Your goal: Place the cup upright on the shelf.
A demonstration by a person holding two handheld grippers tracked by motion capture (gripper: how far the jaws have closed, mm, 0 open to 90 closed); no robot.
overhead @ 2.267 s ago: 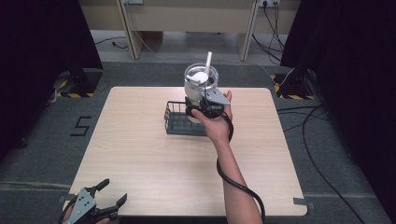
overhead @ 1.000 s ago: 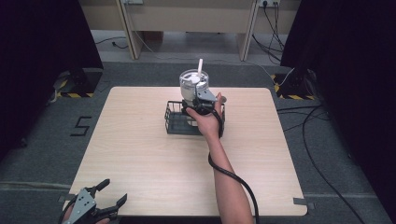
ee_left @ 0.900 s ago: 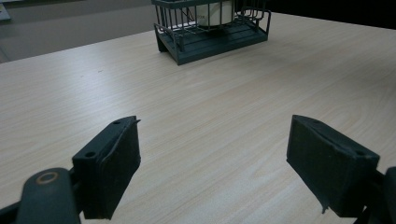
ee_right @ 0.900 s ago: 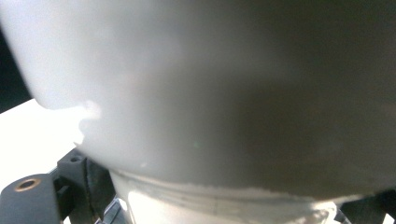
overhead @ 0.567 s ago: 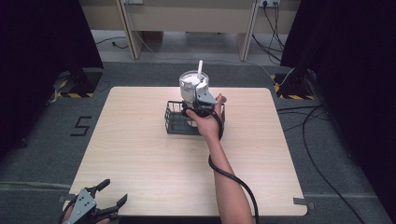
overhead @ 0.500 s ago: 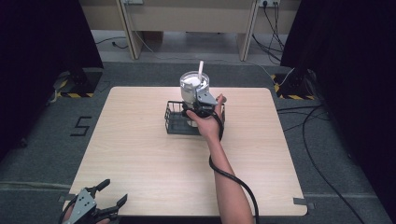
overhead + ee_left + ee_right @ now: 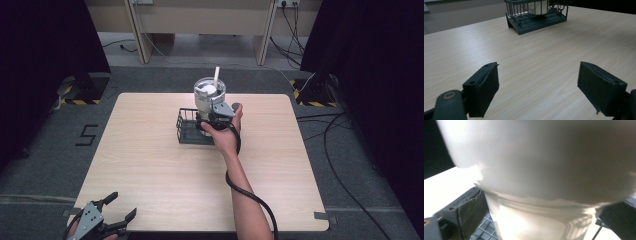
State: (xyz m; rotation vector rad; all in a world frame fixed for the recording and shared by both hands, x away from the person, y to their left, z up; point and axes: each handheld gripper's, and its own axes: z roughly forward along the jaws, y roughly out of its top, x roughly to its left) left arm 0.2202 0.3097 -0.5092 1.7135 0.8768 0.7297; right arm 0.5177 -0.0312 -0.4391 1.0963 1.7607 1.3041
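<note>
A clear plastic cup [image 7: 209, 95] with a white lid and an upright white straw [image 7: 216, 75] stands upright over the right part of a black wire basket [image 7: 186, 131] at the table's far middle. My right gripper [image 7: 206, 118] is shut on the cup's lower body, and in the right gripper view the cup [image 7: 544, 170] sits between both pads [image 7: 471, 212]. In the left gripper view the cup's base [image 7: 537, 7] shows inside the basket [image 7: 536, 17]. My left gripper [image 7: 121, 205] hangs open at the table's front left edge, with nothing between its pads [image 7: 486, 85].
The light wooden table [image 7: 150, 165] is bare around the basket. Black curtains stand at both sides, and desk legs [image 7: 137, 30] rise behind the table. Cables [image 7: 340, 165] trail over the grey floor at the right.
The right gripper has carried the cup left and down toward the basket. Over the last second it has barely moved. The left gripper has stayed still.
</note>
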